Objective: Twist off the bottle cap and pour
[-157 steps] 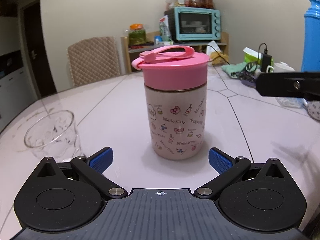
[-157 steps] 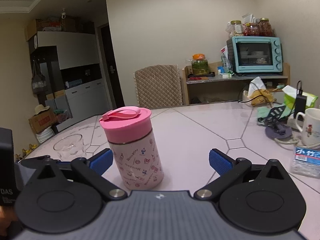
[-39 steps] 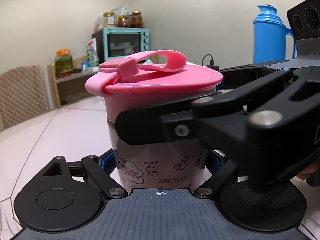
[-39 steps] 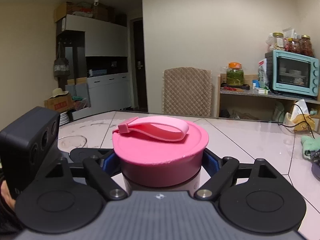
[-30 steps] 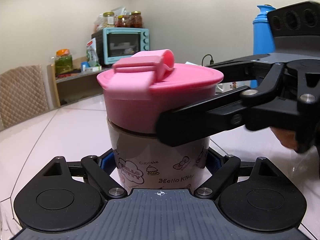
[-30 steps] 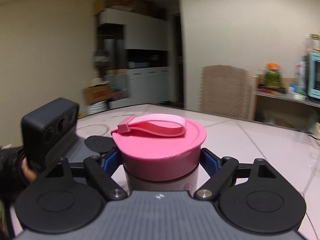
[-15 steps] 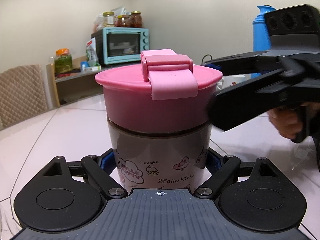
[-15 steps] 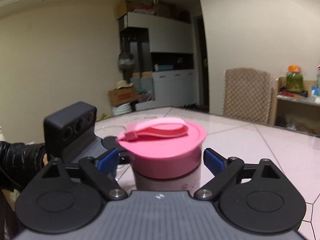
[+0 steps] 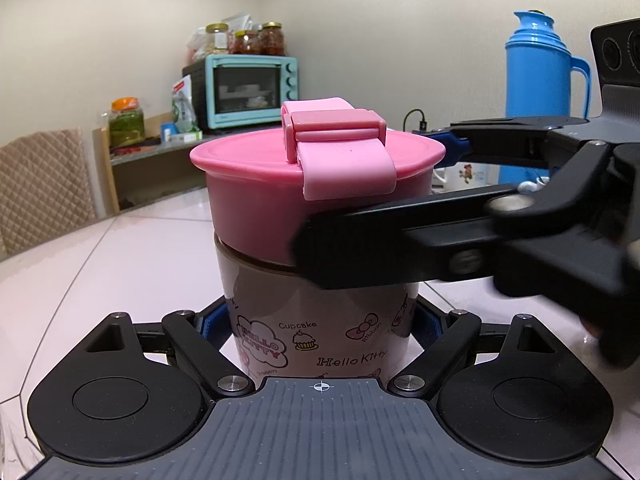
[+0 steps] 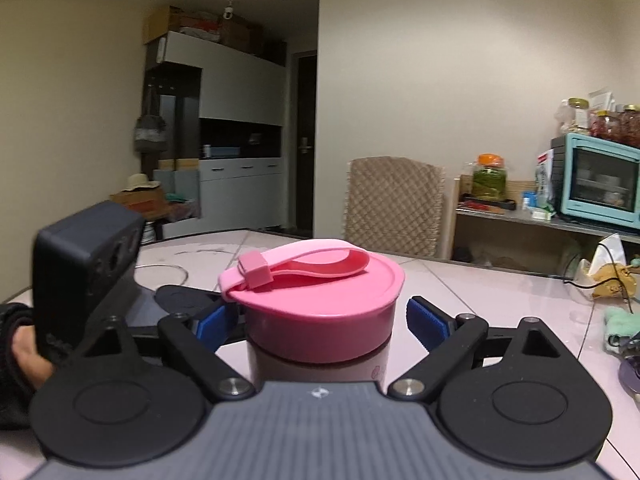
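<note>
A Hello Kitty bottle with a pink screw cap and loop strap stands on the pale tiled table. My left gripper is shut on the bottle's body, blue pads pressed on both sides. My right gripper is open around the pink cap; its blue pads stand a little off the cap's sides. The right gripper's arm crosses in front of the cap in the left wrist view.
A blue thermos stands at the right. A turquoise toaster oven, jars and a quilted chair are behind the table. The rim of a clear glass shows left of the bottle. Cables, a tissue pack and a cloth lie far right.
My right gripper twisted the cap, let go and swung back around it, jaws open. The cap's strap turned to face the left camera. The left gripper kept its hold on the bottle.
</note>
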Action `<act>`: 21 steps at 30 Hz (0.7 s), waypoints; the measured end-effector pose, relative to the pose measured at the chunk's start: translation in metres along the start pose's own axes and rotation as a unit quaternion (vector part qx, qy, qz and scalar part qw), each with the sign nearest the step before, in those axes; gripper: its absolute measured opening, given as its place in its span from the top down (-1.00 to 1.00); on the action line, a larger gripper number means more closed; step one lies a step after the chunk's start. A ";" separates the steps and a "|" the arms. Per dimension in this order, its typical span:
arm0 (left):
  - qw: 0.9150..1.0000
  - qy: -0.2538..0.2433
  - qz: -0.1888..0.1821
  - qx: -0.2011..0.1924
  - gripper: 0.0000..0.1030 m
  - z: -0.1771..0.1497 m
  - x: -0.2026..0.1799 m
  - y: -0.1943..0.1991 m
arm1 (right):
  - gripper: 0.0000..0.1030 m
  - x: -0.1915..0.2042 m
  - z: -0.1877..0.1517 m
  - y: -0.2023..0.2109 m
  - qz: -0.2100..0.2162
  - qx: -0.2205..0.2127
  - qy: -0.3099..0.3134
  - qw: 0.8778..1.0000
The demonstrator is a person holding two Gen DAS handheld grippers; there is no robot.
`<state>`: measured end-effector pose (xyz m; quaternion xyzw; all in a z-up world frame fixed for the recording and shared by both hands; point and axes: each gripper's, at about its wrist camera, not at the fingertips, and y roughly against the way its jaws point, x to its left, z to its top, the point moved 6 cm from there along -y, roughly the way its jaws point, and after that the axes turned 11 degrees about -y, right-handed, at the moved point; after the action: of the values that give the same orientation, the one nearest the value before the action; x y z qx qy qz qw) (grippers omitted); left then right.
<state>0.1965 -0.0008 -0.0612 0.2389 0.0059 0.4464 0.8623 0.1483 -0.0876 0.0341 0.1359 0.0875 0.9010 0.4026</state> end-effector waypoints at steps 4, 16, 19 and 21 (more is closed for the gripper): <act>1.000 0.000 0.000 0.000 -0.76 0.000 0.000 0.000 | -0.77 0.005 -0.005 -0.005 -0.029 -0.010 -0.002 1.000; 1.000 0.000 0.000 0.000 -0.76 -0.002 0.002 0.000 | -0.65 -0.012 -0.003 -0.008 0.002 -0.005 -0.001 1.000; 1.000 0.000 0.000 0.000 -0.76 -0.002 0.003 -0.001 | -0.65 -0.022 0.002 -0.010 0.046 0.009 0.016 0.999; 1.000 0.000 0.000 0.000 -0.76 -0.003 0.004 0.000 | -0.65 -0.031 0.006 -0.012 0.086 0.019 0.031 0.996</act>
<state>0.1982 0.0031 -0.0627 0.2383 0.0060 0.4463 0.8626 0.1784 -0.1026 0.0307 0.1231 0.1051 0.9342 0.3181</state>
